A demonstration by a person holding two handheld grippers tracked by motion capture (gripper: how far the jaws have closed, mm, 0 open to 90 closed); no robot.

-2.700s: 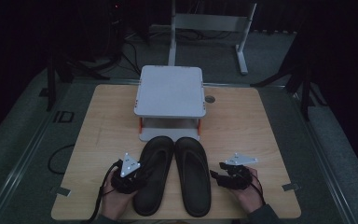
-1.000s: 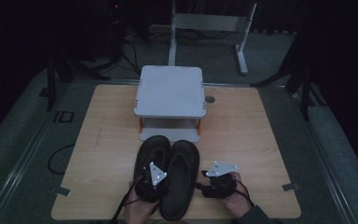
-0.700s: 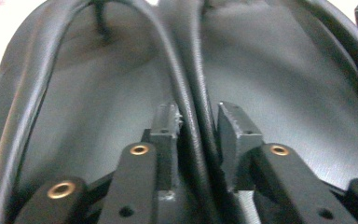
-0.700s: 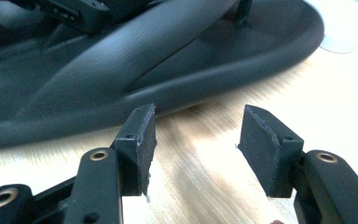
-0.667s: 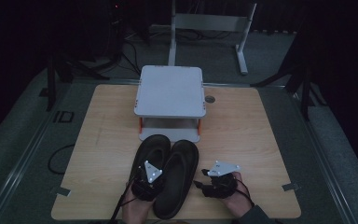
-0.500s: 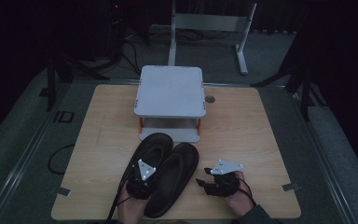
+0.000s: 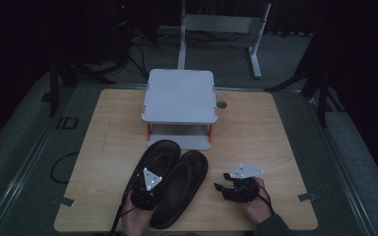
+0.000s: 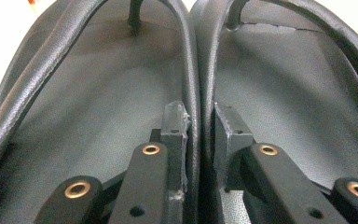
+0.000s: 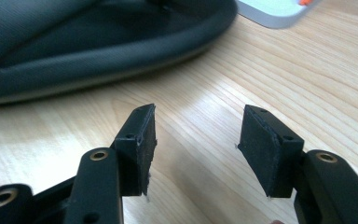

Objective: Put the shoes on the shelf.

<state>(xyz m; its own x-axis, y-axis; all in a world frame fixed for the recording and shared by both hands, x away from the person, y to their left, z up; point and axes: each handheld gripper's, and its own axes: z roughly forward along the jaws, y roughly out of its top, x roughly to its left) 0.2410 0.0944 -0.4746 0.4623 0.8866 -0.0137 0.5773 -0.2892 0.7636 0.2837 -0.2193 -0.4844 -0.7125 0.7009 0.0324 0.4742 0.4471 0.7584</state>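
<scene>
A pair of black flip-flops [image 7: 173, 187] lay side by side on the wooden table [image 7: 103, 147], angled with their toes toward a grey two-tier stand [image 7: 179, 96] at the middle of the table. In the high view the left gripper [image 7: 146, 189] sat over the heel end of the pair, its grey plate hiding the jaws and much of the left hand [image 7: 137, 221], which ran off the bottom edge. The left gripper view showed the jaws pinched on the two inner straps [image 8: 199, 107] where the sandals met, one jaw inside each sandal; the toe posts were cut off at the top of that frame. The right gripper [image 7: 226, 189] hovered low near the table, just beside the right sandal [image 9: 98, 42] but apart from it, jaws spread with bare wood between them. The right hand [image 7: 256, 204] was partly covered by the gripper. The dim room beyond the table was hard to make out, apart from cables and a white frame [image 7: 224, 29].
</scene>
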